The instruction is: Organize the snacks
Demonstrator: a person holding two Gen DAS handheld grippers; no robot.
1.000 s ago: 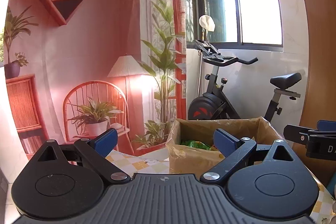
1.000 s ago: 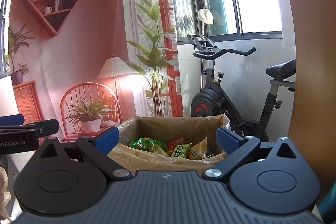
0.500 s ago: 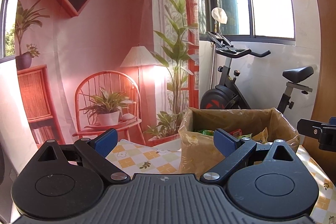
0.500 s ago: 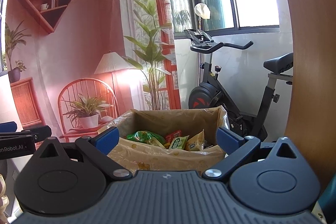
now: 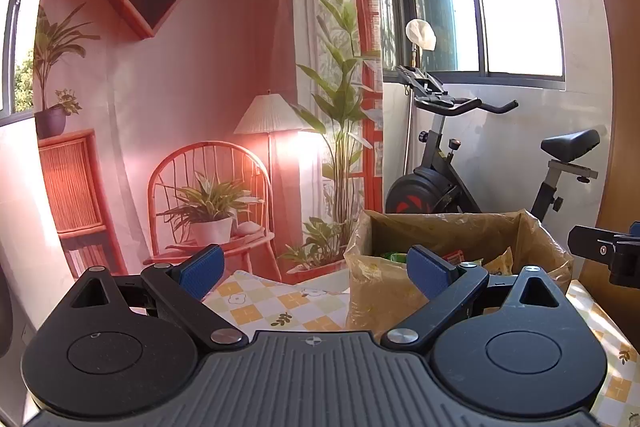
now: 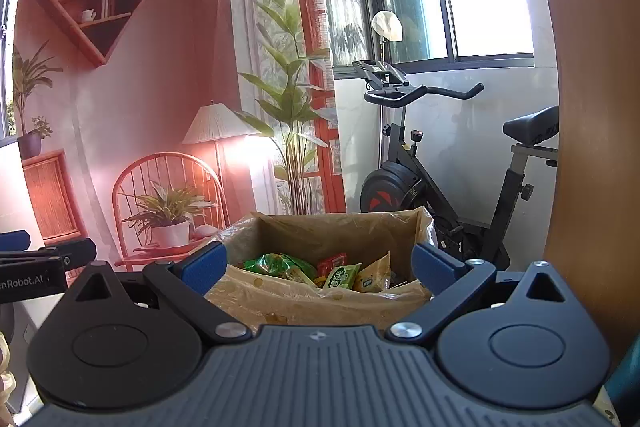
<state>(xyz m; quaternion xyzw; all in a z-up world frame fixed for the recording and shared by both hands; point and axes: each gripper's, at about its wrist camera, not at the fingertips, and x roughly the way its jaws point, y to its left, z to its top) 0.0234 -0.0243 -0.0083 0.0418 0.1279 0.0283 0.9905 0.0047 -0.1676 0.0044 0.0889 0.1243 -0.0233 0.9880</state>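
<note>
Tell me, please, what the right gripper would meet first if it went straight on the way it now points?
Probably the near wall of the cardboard box, which lies directly ahead of the open right gripper; the snack packets sit behind that wall.

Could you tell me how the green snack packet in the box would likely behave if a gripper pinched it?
The green snack packet looks crinkled and glossy, so probably light, soft and slippery. It lies among others in the lined box, so neighbours may shift.

Box (image 6: 328, 303) mouth open from above, snack packets (image 6: 320, 271) filling its floor, checked tablecloth (image 5: 272, 303) bare leftward
</note>
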